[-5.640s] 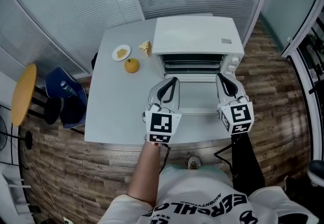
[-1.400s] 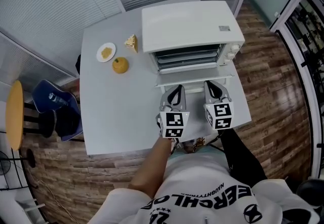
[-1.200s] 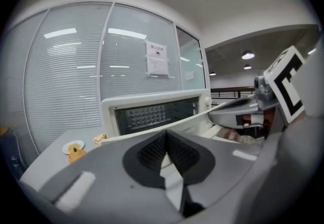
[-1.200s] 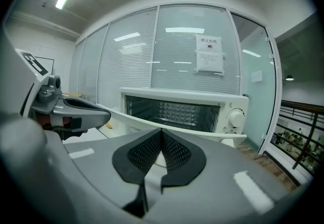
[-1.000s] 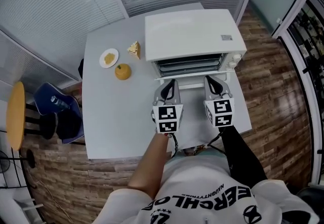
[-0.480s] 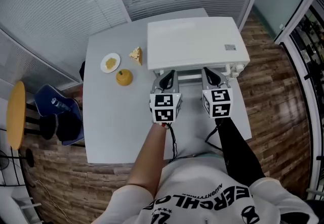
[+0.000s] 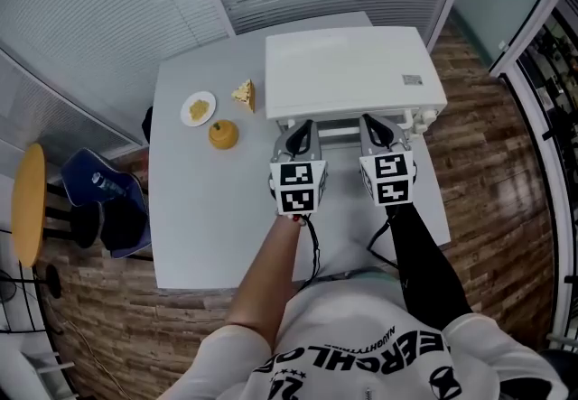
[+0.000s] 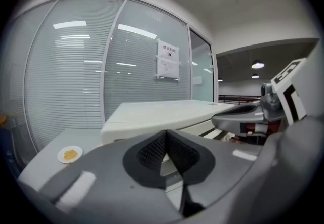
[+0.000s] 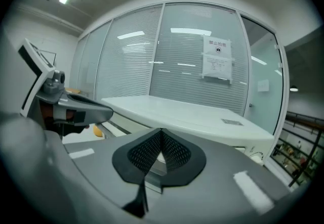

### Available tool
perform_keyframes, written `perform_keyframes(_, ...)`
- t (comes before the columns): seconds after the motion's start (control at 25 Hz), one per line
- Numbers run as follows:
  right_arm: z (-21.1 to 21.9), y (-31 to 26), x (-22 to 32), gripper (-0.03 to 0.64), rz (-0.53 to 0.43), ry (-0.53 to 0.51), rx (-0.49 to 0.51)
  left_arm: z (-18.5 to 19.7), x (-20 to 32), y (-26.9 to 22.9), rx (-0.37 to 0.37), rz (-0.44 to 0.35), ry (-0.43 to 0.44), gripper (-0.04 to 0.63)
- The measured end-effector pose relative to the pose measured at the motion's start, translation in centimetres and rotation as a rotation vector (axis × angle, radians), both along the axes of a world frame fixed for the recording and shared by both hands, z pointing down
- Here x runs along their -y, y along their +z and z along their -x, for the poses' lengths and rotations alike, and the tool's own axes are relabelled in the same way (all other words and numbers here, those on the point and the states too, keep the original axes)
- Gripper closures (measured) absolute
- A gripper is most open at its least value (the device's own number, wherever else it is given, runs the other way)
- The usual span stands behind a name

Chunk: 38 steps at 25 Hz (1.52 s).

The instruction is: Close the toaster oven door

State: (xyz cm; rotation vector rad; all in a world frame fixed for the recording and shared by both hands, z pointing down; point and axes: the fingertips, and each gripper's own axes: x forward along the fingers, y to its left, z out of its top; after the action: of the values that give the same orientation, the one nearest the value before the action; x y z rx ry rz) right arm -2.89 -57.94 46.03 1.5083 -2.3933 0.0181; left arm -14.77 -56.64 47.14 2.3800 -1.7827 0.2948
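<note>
Both jaw pairs pressed together, empty: my left gripper [image 7: 299, 133] and right gripper [image 7: 374, 126], tips at the toaster oven [image 7: 348, 73] door [image 7: 341, 125], which stands almost shut on the white table [image 7: 208, 209].

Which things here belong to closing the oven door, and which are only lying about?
For the job: toaster oven, its door, left gripper, right gripper, both with jaws shut.

Lying about: orange, small plate, yellow food wedge, blue chair.
</note>
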Motion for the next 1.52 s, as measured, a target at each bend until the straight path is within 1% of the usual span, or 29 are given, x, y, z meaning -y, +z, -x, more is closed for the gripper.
perform_keyframes(0.08,-0.2,-0.7,-0.9,0.617,-0.036,-0.003,-0.022,0.5,-0.8,-1.0,0.039,-0.042,-0.005,0.541)
perform_keyframes(0.2,-1.0,-1.6,-2.7,0.617,-0.061,0.006,0.016,1.0,-2.4,-2.0,0.088,-0.082,0.025,0.541)
perform_keyframes(0.28,-1.4,-2.0,-4.0,0.617,-0.072,0.012,0.032,1.3,-3.6,-2.8,0.101,-0.1,0.044,0.541)
perform_keyframes(0.32,-1.6,-2.4,-4.7,0.617,-0.08,0.016,0.036,1.4,-4.4,-3.1,0.089,-0.103,0.051,0.541)
perform_keyframes(0.44,-2.2,-3.4,-7.0,0.617,-0.106,0.043,0.049,1.8,-6.9,-3.5,0.002,-0.088,0.067,0.541)
perform_keyframes(0.52,-2.3,-4.0,-8.7,0.617,-0.119,0.058,0.069,2.0,-8.7,-3.7,-0.02,-0.093,0.075,0.541)
perform_keyframes(0.68,-1.6,-4.6,-11.7,0.617,-0.151,0.055,0.082,2.9,-10.8,-4.5,0.003,-0.121,0.084,0.541)
perform_keyframes(0.84,-1.7,-5.3,-14.3,0.617,-0.174,0.064,0.105,3.7,-12.5,-6.2,0.002,-0.163,0.09,0.541)
perform_keyframes(1.08,-2.6,-6.9,-16.4,0.617,-0.223,0.087,0.106,3.5,-14.3,-8.1,0.004,-0.215,0.118,0.541)
perform_keyframes(1.36,-3.5,-7.8,-17.2,0.617,-0.251,0.124,0.101,2.6,-15.0,-8.7,0.006,-0.231,0.147,0.541)
perform_keyframes(1.52,-2.9,-7.7,-17.6,0.617,-0.241,0.094,0.094,2.6,-15.3,-8.5,0.007,-0.228,0.15,0.541)
